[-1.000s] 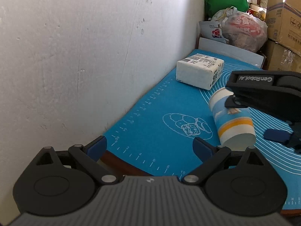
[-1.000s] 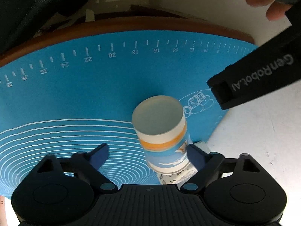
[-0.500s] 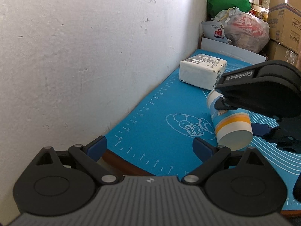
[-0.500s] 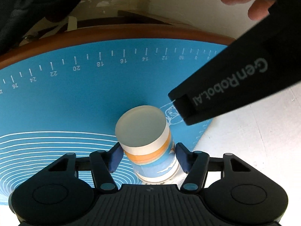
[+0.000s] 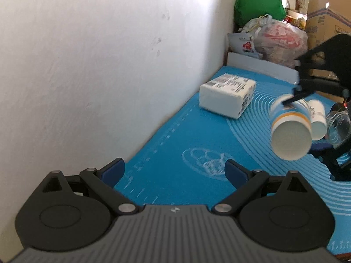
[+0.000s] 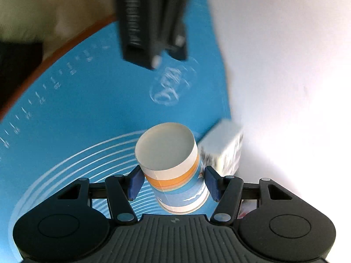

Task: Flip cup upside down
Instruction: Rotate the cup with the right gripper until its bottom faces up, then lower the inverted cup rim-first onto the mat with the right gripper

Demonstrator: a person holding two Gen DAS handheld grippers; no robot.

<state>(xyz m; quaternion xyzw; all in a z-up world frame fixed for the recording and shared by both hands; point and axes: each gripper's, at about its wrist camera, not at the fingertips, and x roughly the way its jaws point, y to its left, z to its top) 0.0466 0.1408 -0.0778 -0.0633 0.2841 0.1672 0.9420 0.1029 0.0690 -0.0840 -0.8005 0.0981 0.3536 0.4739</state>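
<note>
From the left wrist, the left gripper (image 5: pixel 174 171) is hanging with jaws spread and empty over the blue mat (image 5: pixel 179 140), while the striped paper cup (image 5: pixel 290 134) is tilting above the mat, near a white packet (image 5: pixel 228 97) by the wall (image 5: pixel 98 65). From the right wrist, the right gripper (image 6: pixel 173 183) is clamping both pads on the cup (image 6: pixel 173 168), its flat base facing the camera.

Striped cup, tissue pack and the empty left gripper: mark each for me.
striped cup (image 6: pixel 173 171): right wrist view, on its orange band.
tissue pack (image 5: pixel 226 97): left wrist view, on its top face.
left gripper (image 5: pixel 174 171): left wrist view, midway between its open fingertips.
</note>
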